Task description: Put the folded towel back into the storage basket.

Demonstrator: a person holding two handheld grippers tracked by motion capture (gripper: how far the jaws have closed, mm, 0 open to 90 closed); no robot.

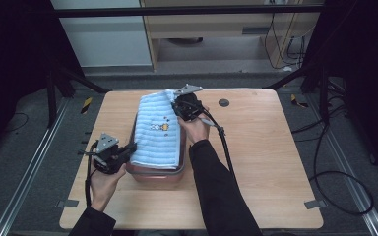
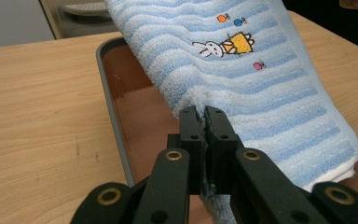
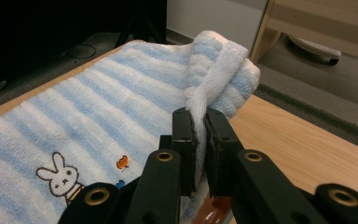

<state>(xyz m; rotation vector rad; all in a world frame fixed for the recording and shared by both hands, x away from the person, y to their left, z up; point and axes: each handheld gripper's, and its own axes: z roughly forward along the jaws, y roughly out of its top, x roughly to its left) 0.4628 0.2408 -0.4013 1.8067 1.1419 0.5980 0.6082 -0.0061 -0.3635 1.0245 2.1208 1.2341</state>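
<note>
1. Left gripper point(image 2: 204, 116) — jaws pinched on the near edge of the blue striped towel point(image 1: 158, 130).
2. Right gripper point(image 3: 200, 119) — clamped on the towel's far corner.
3. Towel drapes over a brown tray point(image 1: 157, 174) on the wooden table point(image 1: 266, 147).

The wooden table point(image 1: 261, 147) carries a brown tray point(image 1: 157, 174) near its middle and a small dark disc point(image 1: 223, 103) at the far side.

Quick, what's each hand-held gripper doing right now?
Left hand-held gripper: closed on the towel.
Right hand-held gripper: closed on the towel's far edge.
</note>
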